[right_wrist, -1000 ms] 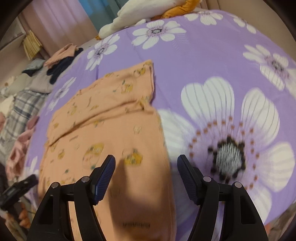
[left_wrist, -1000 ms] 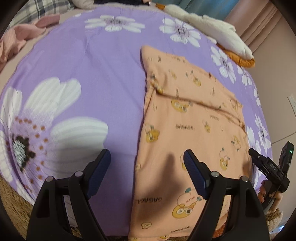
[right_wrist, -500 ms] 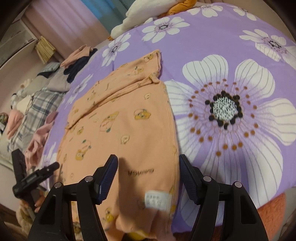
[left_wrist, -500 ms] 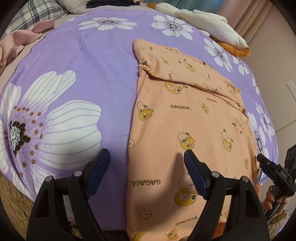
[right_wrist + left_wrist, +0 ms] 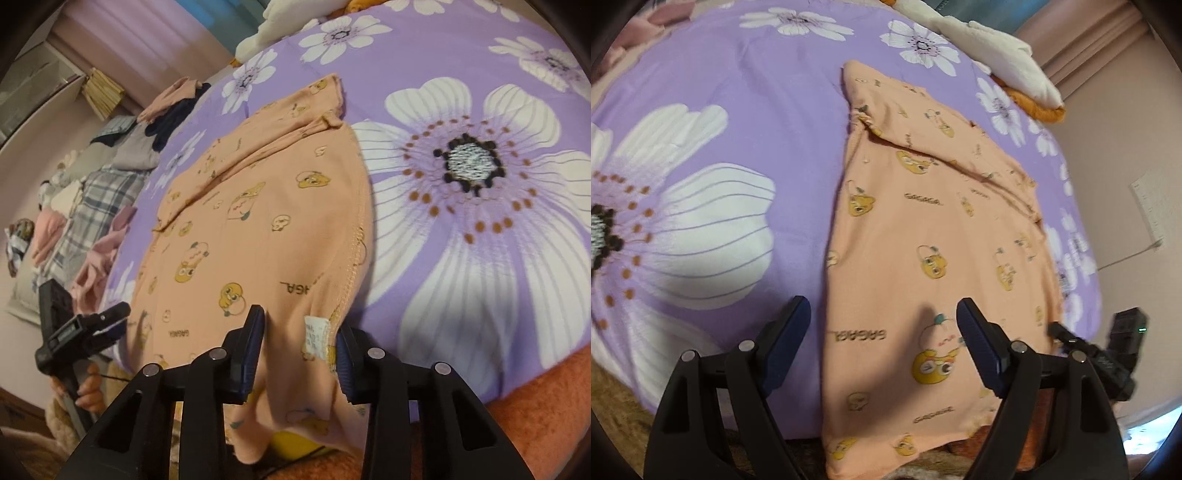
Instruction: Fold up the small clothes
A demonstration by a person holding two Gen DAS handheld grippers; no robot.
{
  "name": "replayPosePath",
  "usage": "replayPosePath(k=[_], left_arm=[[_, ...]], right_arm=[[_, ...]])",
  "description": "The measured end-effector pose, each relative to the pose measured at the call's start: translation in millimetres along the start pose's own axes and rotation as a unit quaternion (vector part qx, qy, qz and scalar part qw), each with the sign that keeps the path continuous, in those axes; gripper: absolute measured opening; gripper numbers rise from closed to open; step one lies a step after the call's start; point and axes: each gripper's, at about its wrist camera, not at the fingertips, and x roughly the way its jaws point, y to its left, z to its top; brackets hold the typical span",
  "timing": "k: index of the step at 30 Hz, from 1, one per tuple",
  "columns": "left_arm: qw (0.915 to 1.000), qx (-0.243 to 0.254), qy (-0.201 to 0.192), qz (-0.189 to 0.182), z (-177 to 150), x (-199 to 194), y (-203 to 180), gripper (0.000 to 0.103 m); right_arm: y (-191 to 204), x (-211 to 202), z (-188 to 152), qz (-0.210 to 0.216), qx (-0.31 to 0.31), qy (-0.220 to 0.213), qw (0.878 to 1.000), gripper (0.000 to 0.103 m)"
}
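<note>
An orange garment with yellow cartoon prints [image 5: 934, 236] lies spread on the purple flowered bed cover [image 5: 750, 110], its near end hanging over the bed edge. My left gripper [image 5: 882, 332] is open above the garment's near left edge, holding nothing. In the right wrist view the same garment [image 5: 258, 206] bunches between the jaws of my right gripper [image 5: 301, 334], which have closed partly around the near hem by the white label [image 5: 314, 332]. The left gripper also shows in the right wrist view [image 5: 85, 332].
A white and orange plush [image 5: 993, 55] lies at the bed's far corner. Piles of other clothes [image 5: 92, 192] lie along the left side in the right wrist view. An orange fuzzy blanket [image 5: 535, 413] hangs below the bed edge. A wall [image 5: 1126, 147] stands right.
My right gripper has moved down to the garment's near hem and its jaws have narrowed around the cloth. My left gripper stayed open and shifted slightly over the near left edge.
</note>
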Motion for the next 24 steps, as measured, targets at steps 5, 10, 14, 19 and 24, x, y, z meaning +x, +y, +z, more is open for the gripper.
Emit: replayPosePath(k=[5, 10, 14, 19, 24], left_arm=[[0.9991, 0.008, 0.009, -0.040, 6.9, 10.5, -2.6, 0.057], [0.9989, -0.023, 0.015, -0.039, 9.4, 14.7, 1.7, 0.007], [0.9984, -0.029, -0.020, -0.045, 6.3, -6.4, -3.6, 0.005], [0.9947, -0.009, -0.059, -0.084, 4.7, -39.9, -22.4, 0.001], [0.9908, 0.026, -0.081, -0.106, 4.8, -62.5, -37.9, 0.001]], right_arm=[[1.3, 14.3, 6.3, 0.033, 0.013, 0.002, 0.999, 0.021], [10.3, 15.9, 8.3, 0.033, 0.012, -0.002, 0.999, 0.014], [18.0, -3.0, 7.3, 0.043, 0.005, -0.029, 0.999, 0.013], [28.9, -34.3, 12.1, 0.056, -0.017, -0.069, 0.996, 0.012], [40.9, -45.7, 16.6, 0.067, -0.030, -0.094, 0.993, 0.012]])
